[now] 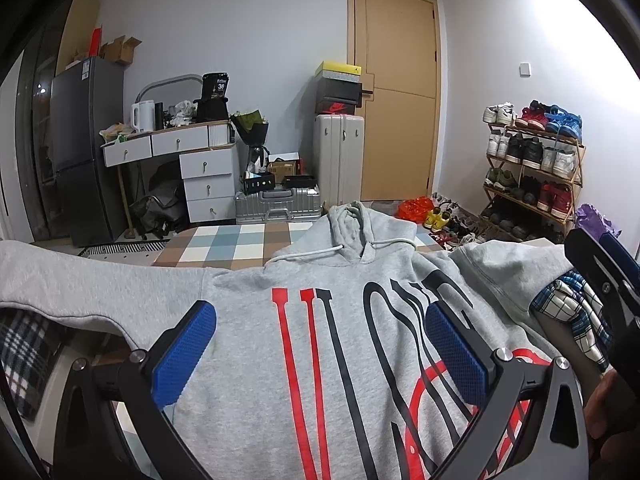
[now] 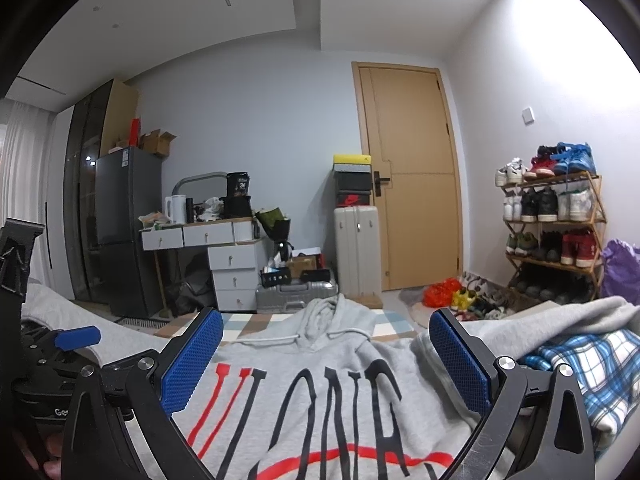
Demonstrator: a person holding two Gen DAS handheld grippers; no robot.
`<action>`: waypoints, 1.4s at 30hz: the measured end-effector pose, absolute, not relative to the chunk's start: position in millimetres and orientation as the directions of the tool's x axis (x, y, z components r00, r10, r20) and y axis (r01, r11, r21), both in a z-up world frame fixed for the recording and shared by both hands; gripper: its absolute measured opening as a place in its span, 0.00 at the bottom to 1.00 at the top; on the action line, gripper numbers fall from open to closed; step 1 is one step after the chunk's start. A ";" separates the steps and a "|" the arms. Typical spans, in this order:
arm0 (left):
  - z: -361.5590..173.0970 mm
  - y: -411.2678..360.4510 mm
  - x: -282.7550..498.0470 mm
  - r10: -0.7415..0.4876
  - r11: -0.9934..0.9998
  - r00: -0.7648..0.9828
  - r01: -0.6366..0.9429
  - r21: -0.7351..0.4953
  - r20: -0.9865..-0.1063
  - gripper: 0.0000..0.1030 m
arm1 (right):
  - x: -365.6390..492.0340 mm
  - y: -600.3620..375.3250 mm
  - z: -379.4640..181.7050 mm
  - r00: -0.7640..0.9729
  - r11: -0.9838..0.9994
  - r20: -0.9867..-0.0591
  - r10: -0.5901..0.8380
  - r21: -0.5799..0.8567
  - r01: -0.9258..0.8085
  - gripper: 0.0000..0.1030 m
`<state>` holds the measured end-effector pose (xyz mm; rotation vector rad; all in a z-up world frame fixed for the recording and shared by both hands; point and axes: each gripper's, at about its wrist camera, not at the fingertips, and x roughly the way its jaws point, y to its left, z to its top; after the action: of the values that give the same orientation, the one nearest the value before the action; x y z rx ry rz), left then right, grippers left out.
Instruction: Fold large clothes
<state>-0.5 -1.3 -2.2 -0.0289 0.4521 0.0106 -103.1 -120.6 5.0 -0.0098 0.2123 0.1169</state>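
Observation:
A grey hoodie with red and black lettering lies face up, spread flat on a bed, hood pointing away toward the room. It also shows in the right wrist view. Its left sleeve stretches out to the left. Its right sleeve lies over plaid bedding. My left gripper is open, empty, above the chest print. My right gripper is open, empty, above the chest below the hood. The right gripper shows at the right edge of the left wrist view.
Blue plaid bedding lies to the right and dark plaid bedding to the left. Beyond the bed are a checkered rug, a desk with drawers, suitcases, a shoe rack and a door.

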 end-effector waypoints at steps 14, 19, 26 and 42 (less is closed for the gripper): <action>-5.1 -0.6 0.4 -0.009 0.999 0.895 -0.005 -0.032 -0.447 0.99 | -102.3 -121.5 4.1 0.969 0.993 -0.219 0.113 0.007 -0.114 1.00; -5.5 0.4 0.2 -0.012 1.000 0.894 -0.002 -0.031 -0.448 0.99 | -101.6 -122.8 3.6 0.968 0.993 -0.222 0.113 0.006 -0.115 1.00; -6.5 -0.4 2.3 -0.033 0.999 0.882 0.013 -0.046 -0.471 0.99 | -100.8 -125.0 2.2 0.968 0.994 -0.225 0.110 0.012 -0.110 1.00; -7.0 0.0 0.2 -0.024 0.999 0.887 0.012 -0.030 -0.460 0.99 | -99.3 -125.9 1.3 0.967 0.994 -0.232 0.108 0.019 -0.107 1.00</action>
<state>0.2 0.0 -7.0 -0.0262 0.4788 -0.0189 -99.3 -125.9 1.3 0.0064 0.2349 0.1089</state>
